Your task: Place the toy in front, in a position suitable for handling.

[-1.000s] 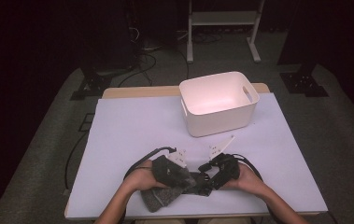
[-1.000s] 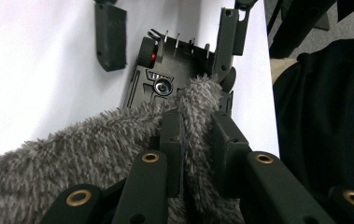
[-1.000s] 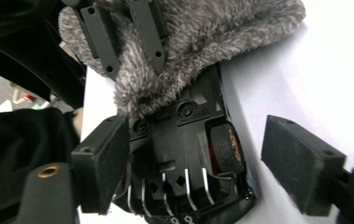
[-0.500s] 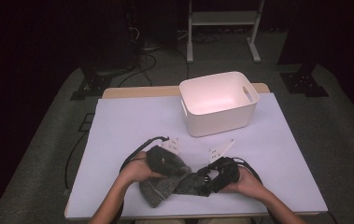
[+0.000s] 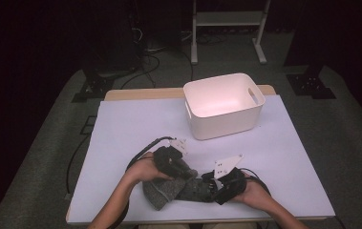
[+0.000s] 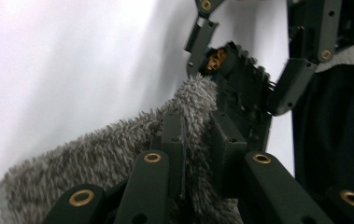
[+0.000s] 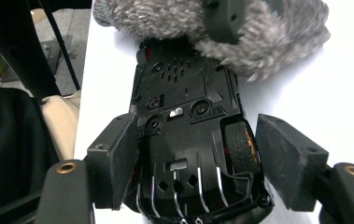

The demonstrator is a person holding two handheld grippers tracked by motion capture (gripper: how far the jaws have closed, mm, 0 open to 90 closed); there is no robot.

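Note:
A grey fuzzy cloth point(image 5: 162, 193) lies near the table's front edge. My left gripper point(image 5: 183, 171) is shut on its rim; in the left gripper view the jaws point(image 6: 198, 135) pinch the plush cloth point(image 6: 95, 154). A black toy car point(image 7: 184, 121) lies underside toward the camera, its nose tucked into the cloth point(image 7: 174, 16). My right gripper point(image 7: 193, 158) has just been closing, and its pads now press the car's two sides. In the high view the right gripper point(image 5: 212, 183) meets the left one over the car point(image 5: 195, 188).
A white plastic bin point(image 5: 224, 102) with a handle slot stands at the back right of the pale table point(image 5: 121, 129). Cables trail from both grippers. Beyond the table are dark floor and a white stand.
The right gripper has slid a little toward the table's front edge with the car between its jaws. The left gripper has stayed on the cloth.

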